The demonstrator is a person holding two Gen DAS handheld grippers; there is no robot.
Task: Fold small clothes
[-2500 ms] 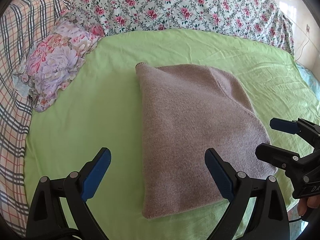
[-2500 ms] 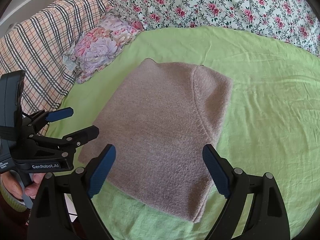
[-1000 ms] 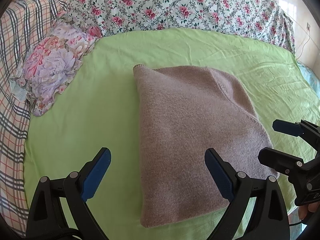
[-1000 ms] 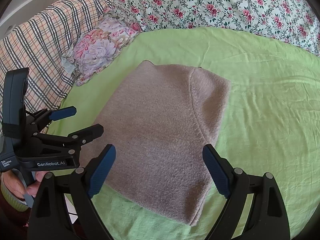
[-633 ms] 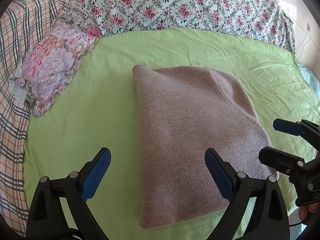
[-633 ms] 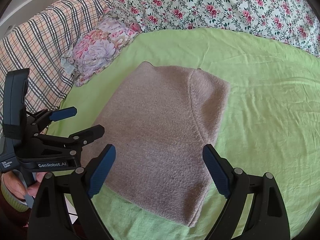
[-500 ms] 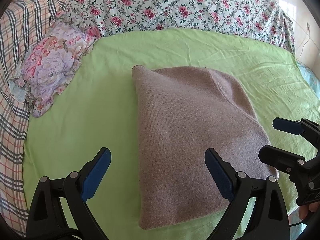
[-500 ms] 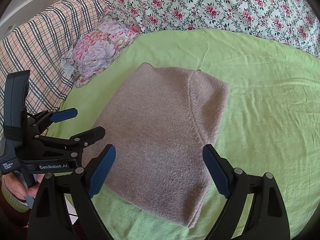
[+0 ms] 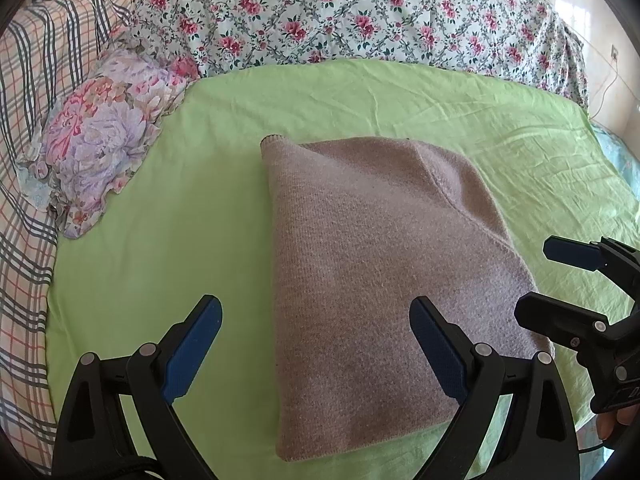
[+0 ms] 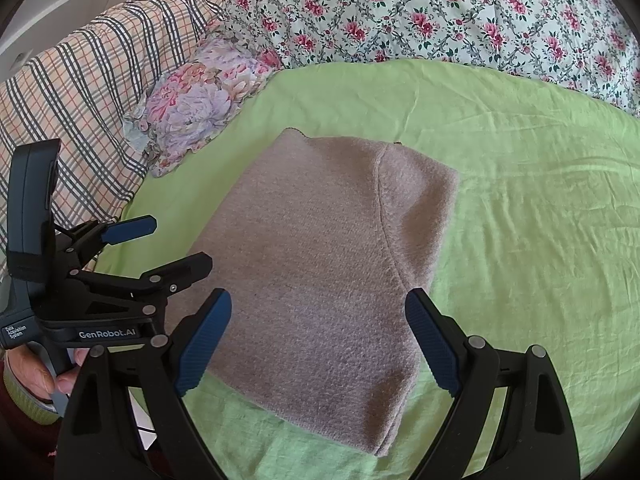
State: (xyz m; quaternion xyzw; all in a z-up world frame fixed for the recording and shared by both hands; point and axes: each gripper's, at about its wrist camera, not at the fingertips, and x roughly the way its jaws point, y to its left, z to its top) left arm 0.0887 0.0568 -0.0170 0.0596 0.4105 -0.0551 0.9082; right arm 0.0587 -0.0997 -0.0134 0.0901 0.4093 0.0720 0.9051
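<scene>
**Knit folded, grippers standing off**

The taupe knit garment (image 9: pixel 380 280) lies folded flat on the green sheet (image 9: pixel 160 240). Left gripper (image 9: pixel 316 344) and right gripper (image 10: pixel 318 336) hover wide, empty. Probably the final fold or set-aside remains; next grasp needs the near edge.

My left gripper (image 10: pixel 158 244) carries "GenRobot.AI" in white on its black body, with a small "Data Acquisition System" beside it.

Both views low—sharing sweater (image 9: pixel 384 272).

Folded sweater (image 9: pixel 372 272) lies mid-sheet (image 9: pixel 160 248), pillow (image 9: pixel 100 140) to its left, quilt (image 9: pixel 360 12) behind.
</scene>
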